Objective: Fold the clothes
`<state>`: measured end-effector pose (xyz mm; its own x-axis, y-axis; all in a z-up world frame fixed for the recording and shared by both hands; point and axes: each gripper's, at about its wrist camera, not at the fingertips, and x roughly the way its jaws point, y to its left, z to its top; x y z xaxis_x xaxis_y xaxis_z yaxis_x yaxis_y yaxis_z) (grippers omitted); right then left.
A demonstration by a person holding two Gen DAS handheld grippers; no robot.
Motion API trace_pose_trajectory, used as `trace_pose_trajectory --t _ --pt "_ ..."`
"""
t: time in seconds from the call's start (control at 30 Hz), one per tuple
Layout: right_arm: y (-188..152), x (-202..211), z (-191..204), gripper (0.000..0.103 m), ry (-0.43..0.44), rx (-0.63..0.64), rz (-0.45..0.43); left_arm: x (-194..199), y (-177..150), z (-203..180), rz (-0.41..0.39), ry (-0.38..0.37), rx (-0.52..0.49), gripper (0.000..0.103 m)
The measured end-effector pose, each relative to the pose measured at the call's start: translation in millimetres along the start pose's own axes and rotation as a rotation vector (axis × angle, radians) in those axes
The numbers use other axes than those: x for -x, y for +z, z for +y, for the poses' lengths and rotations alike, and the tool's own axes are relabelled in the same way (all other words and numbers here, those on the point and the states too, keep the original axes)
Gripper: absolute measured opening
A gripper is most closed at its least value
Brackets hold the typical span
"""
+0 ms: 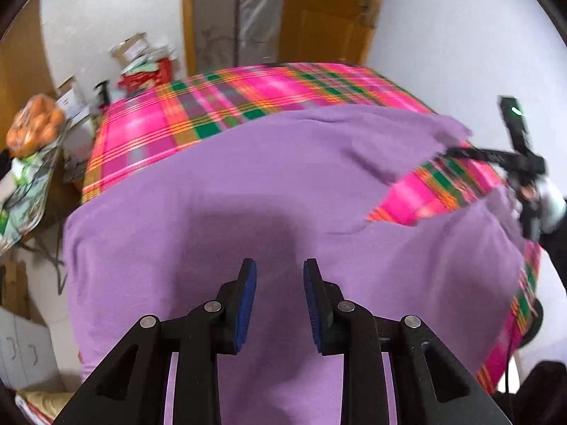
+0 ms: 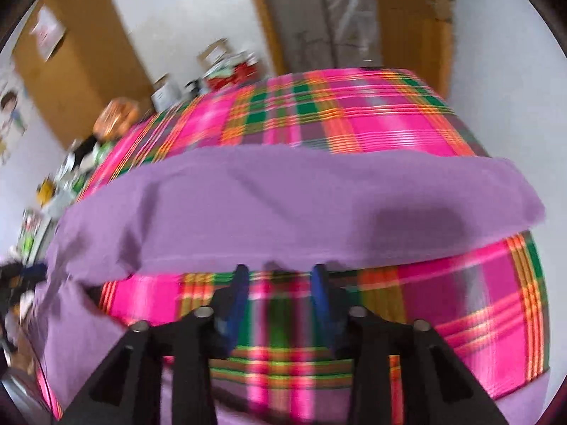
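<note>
A purple garment (image 1: 248,184) is spread over a pink plaid bedsheet (image 1: 198,106). The left claw (image 1: 280,283) is held released above it, nothing grasped. The right claw (image 2: 280,283) is likewise released, over bare plaid. No legible writing is seen.

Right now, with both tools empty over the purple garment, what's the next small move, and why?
Probably lower the right tool onto the folded sleeve's near edge. Its fingers stand open above the plaid cloth, holding nothing, and that edge lies just ahead.
</note>
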<state>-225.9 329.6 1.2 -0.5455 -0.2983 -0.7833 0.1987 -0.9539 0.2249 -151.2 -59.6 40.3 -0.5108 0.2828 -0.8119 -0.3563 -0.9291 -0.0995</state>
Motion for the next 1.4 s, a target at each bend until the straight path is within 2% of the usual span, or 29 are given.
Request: trace_pose_trajectory --t 0.17,0.3,0.47,0.53,0.63,0.8,0.87,1.03,1.17,1.27,1.33,1.4 --pt "17 13 -47 0.043 -0.076 -0.066 -0.055 -21 -13 -37 0.081 -0.024 -0.114 0.030" --pt "43 16 -84 0.043 -0.159 -0.092 -0.075 -32 -19 -46 0.113 -0.021 -0.151 0.030" --pt "80 -1 -98 0.044 -0.207 -0.069 -0.064 -42 -16 -46 0.118 -0.031 -0.156 0.030" --pt "100 -15 -99 0.044 -0.220 -0.047 -0.056 -43 -17 -47 0.112 -0.031 -0.167 0.034" --pt "113 -32 -100 0.044 -0.234 -0.023 -0.044 -43 -18 -49 0.096 -0.031 -0.185 0.036" --pt "103 -58 -86 0.044 -0.200 0.089 0.044 -45 -18 -51 0.081 -0.025 -0.201 0.038" --pt "91 -58 -82 0.044 -0.190 0.151 0.034 -45 -18 -52 0.076 -0.026 -0.200 0.039" --pt "77 -43 -100 0.044 -0.124 0.107 0.025 -47 -18 -53 0.062 -0.024 -0.206 0.041" --pt "87 -26 -120 0.044 -0.156 0.069 -0.019 -48 -17 -53 0.057 -0.027 -0.203 0.043" --pt "101 -16 -140 0.044 -0.229 -0.001 -0.083 -48 -17 -54 0.052 -0.028 -0.198 0.044" --pt "111 -16 -155 0.044 -0.287 -0.041 -0.098 -49 -16 -54 0.048 -0.028 -0.199 0.045" --pt "119 -19 -169 0.045 -0.300 -0.097 -0.100 -49 -16 -55 0.047 -0.029 -0.196 0.046"
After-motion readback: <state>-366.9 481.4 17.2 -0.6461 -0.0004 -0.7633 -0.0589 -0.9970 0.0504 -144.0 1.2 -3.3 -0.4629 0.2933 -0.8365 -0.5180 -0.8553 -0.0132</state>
